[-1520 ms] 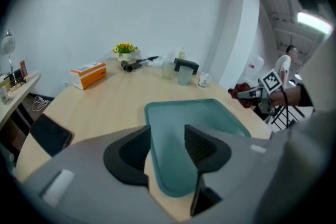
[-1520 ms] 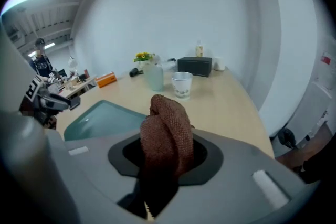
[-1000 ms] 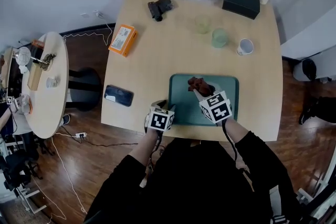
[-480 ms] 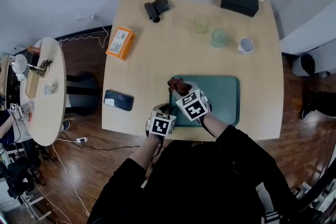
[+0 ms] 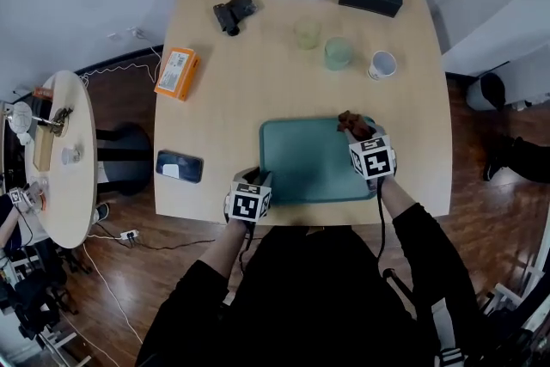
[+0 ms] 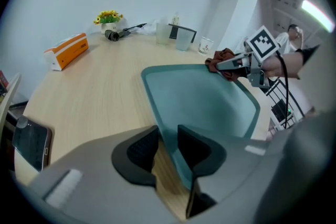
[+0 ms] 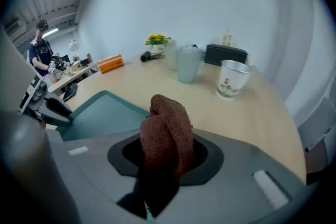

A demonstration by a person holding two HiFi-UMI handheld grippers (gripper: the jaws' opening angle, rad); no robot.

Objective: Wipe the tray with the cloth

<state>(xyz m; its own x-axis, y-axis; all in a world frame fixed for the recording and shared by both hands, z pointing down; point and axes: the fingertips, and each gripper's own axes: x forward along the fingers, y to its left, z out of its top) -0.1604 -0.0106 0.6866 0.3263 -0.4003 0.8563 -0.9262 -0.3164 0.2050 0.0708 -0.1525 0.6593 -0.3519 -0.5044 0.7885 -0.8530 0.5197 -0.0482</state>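
A pale wooden tabletop (image 5: 258,82) carries a teal tray (image 5: 301,163) near its front edge. The left gripper (image 6: 167,136) has just been closing its fingers, and the tray's near left rim sits pinched between them. That bite looks shallow, so a hard stroke could twist the tray free. The right gripper (image 7: 165,155) clamps the cloth (image 7: 165,131) at the tray's far right corner, where it may ride over the rim. The cloth is rust-brown, coarse-knit and bunched into a lump, so probably little of it touches.
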